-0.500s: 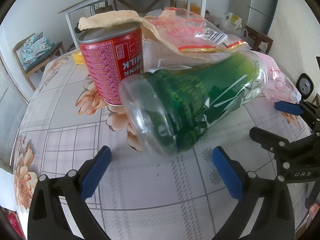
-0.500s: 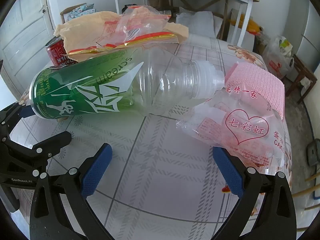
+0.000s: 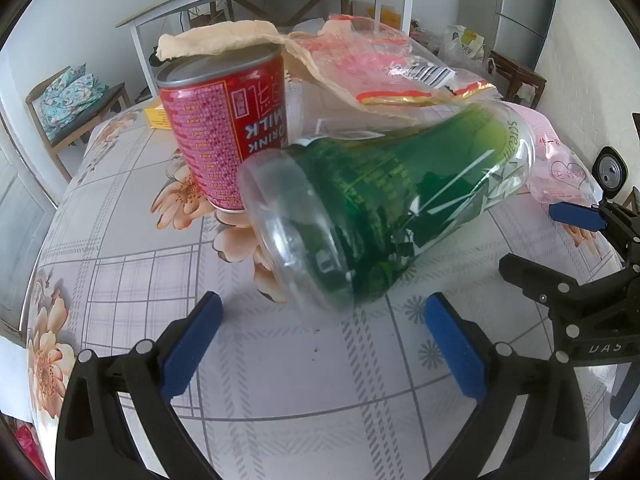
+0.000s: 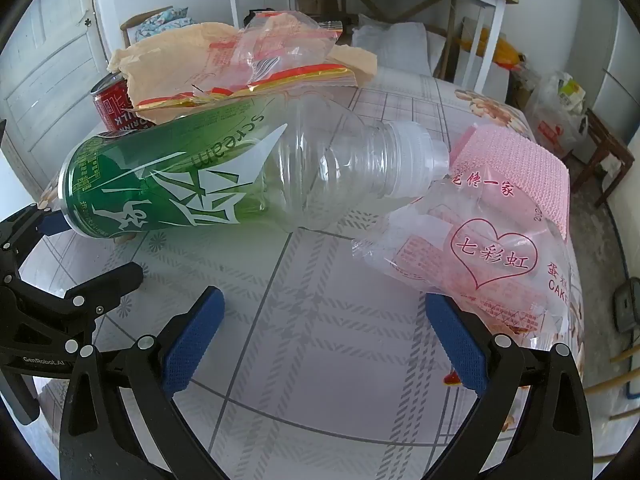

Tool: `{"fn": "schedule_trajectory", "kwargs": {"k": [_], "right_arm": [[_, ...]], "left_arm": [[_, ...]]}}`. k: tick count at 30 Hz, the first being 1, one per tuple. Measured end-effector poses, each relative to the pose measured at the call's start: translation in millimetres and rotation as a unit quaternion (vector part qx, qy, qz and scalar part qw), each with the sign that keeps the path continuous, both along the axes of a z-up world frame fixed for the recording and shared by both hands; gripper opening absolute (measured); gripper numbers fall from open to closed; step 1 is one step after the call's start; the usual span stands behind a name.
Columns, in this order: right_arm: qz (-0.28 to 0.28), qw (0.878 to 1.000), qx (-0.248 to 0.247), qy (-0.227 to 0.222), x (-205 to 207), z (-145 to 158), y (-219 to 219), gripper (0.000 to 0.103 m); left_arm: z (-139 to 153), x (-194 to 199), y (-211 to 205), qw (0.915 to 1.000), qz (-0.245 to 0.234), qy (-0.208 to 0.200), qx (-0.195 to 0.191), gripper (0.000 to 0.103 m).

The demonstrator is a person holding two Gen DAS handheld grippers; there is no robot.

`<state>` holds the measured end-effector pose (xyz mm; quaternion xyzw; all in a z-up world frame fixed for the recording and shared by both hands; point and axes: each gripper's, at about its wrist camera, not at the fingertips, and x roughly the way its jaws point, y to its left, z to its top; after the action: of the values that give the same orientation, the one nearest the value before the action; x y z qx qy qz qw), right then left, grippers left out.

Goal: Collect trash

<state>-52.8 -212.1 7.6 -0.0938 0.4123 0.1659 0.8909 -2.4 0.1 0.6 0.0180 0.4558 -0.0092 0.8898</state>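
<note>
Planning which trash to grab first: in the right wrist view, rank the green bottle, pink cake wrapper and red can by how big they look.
1. Green bottle.
2. Pink cake wrapper, nearly as large.
3. Red can, though it is farther away and mostly hidden.

Trash count on the flowered table

One plastic bottle (image 4: 224,176) with a green label, lying on its side at centre. One red can (image 3: 228,136), upright at 10 o'clock of the bottle's base. One brown paper sheet (image 4: 168,60) draped over the can, toward 12 o'clock. One clear wrapper with red and gold print (image 4: 280,48) lying on that paper. One pink cake bag (image 4: 492,240) at 3 o'clock, touching the bottle's cap. Five pieces in all.
</note>
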Motion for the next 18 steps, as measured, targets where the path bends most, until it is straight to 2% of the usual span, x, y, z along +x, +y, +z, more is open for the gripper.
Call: {"fn": "schedule_trajectory", "kwargs": {"k": [18], "right_arm": [[0.000, 1.000, 0.000, 0.000, 0.0, -0.1, 0.0, 0.096]], "left_arm": [[-0.5, 2.1, -0.1, 1.0000, 0.000, 0.001, 0.000, 0.099]]}}
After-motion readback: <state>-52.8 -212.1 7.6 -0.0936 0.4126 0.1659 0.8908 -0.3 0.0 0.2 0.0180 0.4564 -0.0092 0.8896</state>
